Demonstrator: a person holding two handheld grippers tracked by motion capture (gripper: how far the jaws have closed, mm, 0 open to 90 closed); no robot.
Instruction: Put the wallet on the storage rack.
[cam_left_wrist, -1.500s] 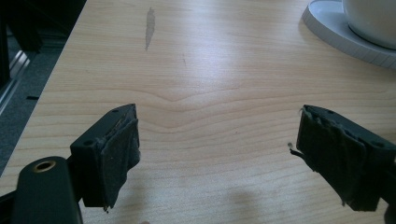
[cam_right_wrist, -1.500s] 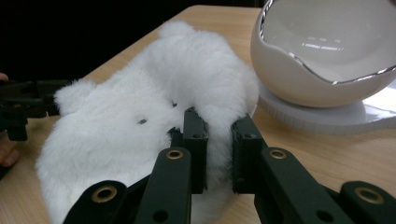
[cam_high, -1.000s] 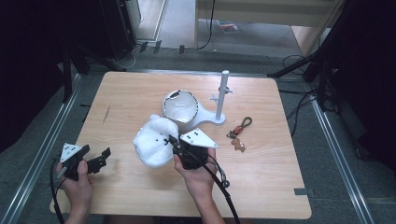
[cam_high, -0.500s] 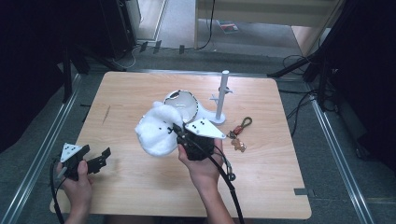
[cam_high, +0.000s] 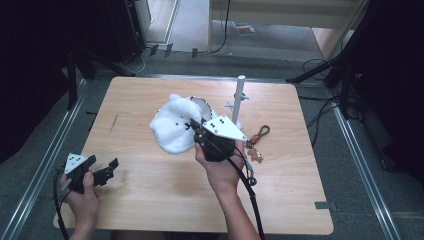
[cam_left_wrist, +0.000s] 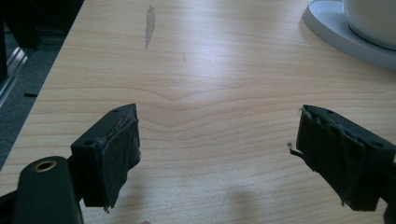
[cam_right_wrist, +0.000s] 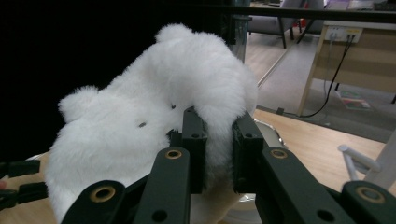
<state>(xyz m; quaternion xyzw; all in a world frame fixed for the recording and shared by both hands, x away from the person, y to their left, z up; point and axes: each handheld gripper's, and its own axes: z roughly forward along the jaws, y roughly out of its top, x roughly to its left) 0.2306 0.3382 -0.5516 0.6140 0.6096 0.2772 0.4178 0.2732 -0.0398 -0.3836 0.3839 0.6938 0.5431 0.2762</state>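
The right hand-held gripper (cam_high: 196, 131) is squeezing a white fluffy hat (cam_high: 175, 125). In the right gripper view, its two black jaws are closed tight on a fold of the soft white fur (cam_right_wrist: 154, 126). The hat is held up in the air, above the middle of the wooden surface (cam_high: 150, 190). It does not touch the wood. It has small dark dots on it, like little eyes.

Just behind the hat is a white bowl-shaped thing (cam_high: 204, 106). The hat covers most of it, so I cannot tell if anything is inside. In the left gripper view, a white cup on a round white plate (cam_left_wrist: 336, 28) shows at the top right corner. What is in the cup cannot be seen.

A thin grey pole (cam_high: 239, 97) stands upright just right of the hat. Near the pole, on the wood, lie a red and dark loop (cam_high: 260, 134) and a small brown charm (cam_high: 255, 155).

The left hand-held gripper (cam_high: 102, 172) is open. Its two black jaws stand wide apart with only bare wood between them. It sits low near the front left corner of the surface, well apart from the hat. A hand (cam_high: 82, 192) holds it there.

A black cable (cam_high: 252, 200) trails from the right hand-held gripper along the person's arm.
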